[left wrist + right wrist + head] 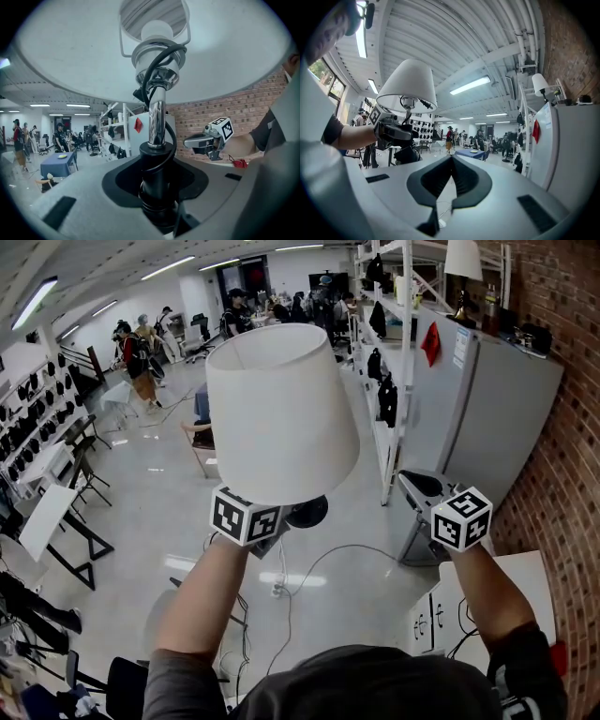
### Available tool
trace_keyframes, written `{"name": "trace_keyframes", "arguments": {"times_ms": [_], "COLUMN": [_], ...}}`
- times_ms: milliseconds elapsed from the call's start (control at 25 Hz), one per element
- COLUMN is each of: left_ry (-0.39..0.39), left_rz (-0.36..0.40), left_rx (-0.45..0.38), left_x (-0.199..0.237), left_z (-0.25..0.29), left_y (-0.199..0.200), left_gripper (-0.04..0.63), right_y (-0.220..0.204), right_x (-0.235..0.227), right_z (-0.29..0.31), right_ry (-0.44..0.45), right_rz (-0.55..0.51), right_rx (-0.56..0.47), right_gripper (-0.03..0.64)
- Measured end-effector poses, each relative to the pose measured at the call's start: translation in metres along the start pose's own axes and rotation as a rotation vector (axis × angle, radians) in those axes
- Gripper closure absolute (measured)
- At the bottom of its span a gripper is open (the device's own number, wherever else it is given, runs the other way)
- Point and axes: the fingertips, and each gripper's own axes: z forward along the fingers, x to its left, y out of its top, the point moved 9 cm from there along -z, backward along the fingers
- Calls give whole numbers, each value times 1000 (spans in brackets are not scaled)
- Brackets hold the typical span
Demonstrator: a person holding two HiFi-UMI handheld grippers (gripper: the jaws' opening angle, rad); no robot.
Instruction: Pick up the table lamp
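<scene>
The table lamp hangs in the air in front of me. Its white shade (281, 409) is upright and its black base (307, 512) shows just under the shade's rim. My left gripper (279, 523) is shut on the lamp's stem. In the left gripper view the chrome stem (157, 122) and its black cord rise from between the jaws, with the black lower stem (157, 187) clamped there. My right gripper (459, 514) is held off to the right, apart from the lamp. Its jaws (451, 159) meet with nothing between them. The right gripper view shows the lamp (408, 79) in the left gripper (401, 133).
A tall white cabinet (487, 399) stands at the right against a brick wall (562, 446), with another lamp (462, 263) on top. White shelving (394, 334) runs behind it. A white table (525, 587) is at lower right. A cable (281, 587) lies on the floor. People stand far back.
</scene>
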Motion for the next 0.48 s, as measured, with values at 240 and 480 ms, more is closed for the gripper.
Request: {"name": "trace_keyframes", "arguments": {"times_ms": [240, 480], "left_ry": [-6, -13], "left_rz": [2, 0], "left_rx": [6, 10], "left_x": [-1, -1], "left_z": [1, 3], "left_y": [0, -1], "left_gripper": [449, 449], "right_y": [0, -1], "right_x": [-1, 0], "right_z": [-2, -3], "right_ry": [-3, -9], "right_rz": [10, -9], "right_rx": [1, 10], "right_gripper": [623, 623]}}
